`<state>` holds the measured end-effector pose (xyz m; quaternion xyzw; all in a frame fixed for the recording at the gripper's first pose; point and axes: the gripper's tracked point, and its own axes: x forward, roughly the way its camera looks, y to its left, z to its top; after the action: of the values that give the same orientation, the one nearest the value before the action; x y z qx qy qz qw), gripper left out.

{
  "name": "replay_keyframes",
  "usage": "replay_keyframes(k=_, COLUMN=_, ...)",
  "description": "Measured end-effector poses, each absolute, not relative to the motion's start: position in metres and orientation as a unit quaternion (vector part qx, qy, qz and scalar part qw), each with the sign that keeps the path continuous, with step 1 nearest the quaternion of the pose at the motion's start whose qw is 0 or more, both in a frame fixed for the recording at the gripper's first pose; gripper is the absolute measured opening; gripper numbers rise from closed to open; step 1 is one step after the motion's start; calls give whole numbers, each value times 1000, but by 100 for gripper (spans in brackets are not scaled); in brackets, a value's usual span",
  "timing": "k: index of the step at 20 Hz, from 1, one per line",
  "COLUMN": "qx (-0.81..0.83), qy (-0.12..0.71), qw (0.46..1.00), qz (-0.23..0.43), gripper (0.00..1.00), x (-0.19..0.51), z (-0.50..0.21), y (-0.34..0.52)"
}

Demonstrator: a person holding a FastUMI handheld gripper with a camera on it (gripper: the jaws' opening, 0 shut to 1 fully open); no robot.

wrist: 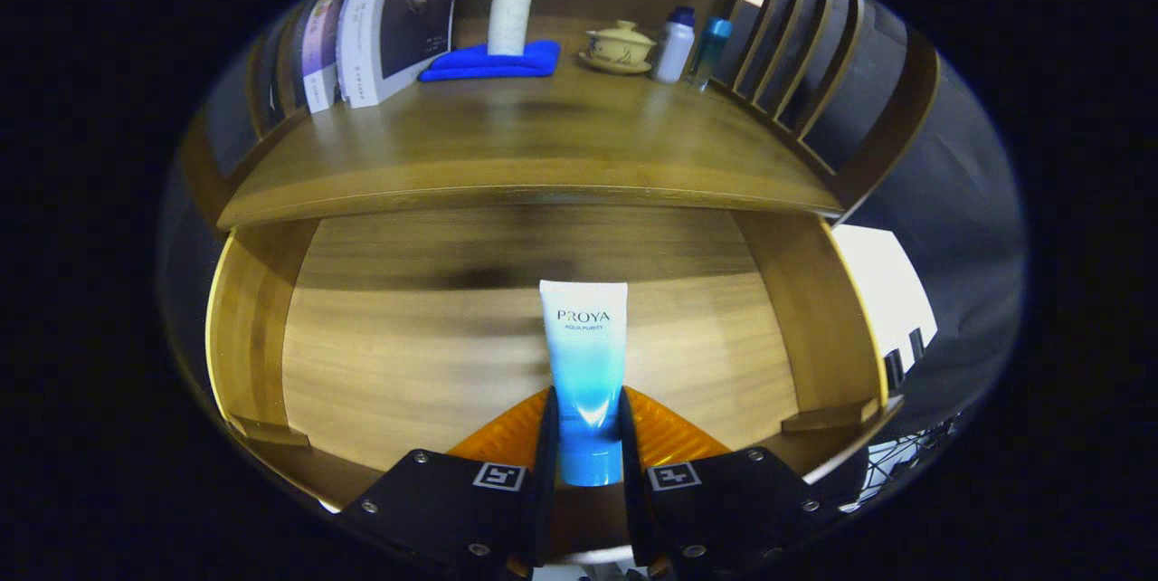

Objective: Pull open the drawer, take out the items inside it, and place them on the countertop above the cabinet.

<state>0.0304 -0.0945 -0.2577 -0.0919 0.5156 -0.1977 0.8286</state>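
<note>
One tube (584,364) sits in one open drawer (380,364). The tabletop (507,142) carries one pump bottle (511,9), one blue cloth (493,63), one lidded cup (620,44), two small bottles (676,45) and several books (393,20).

Screwed black tool (586,436) mounts, square markers

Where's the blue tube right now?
In the gripper view, the blue tube stands upright between the claw fingers, clamped from both sides, above the open drawer and below the countertop.
</note>
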Motion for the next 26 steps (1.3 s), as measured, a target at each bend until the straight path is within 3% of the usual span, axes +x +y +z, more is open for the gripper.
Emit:
replay_keyframes(k=9, qx=-152, qy=389, qw=891, qz=-176, gripper=34, x=98, z=-183, y=-79)
replay_keyframes(k=21, qx=-149, qy=384, qw=893, qz=-183, gripper=36, x=218, z=-196, y=-136)
replay_keyframes(k=26, qx=-103, qy=388, qw=905, qz=-140, gripper=39, x=251, z=-215, y=-128)
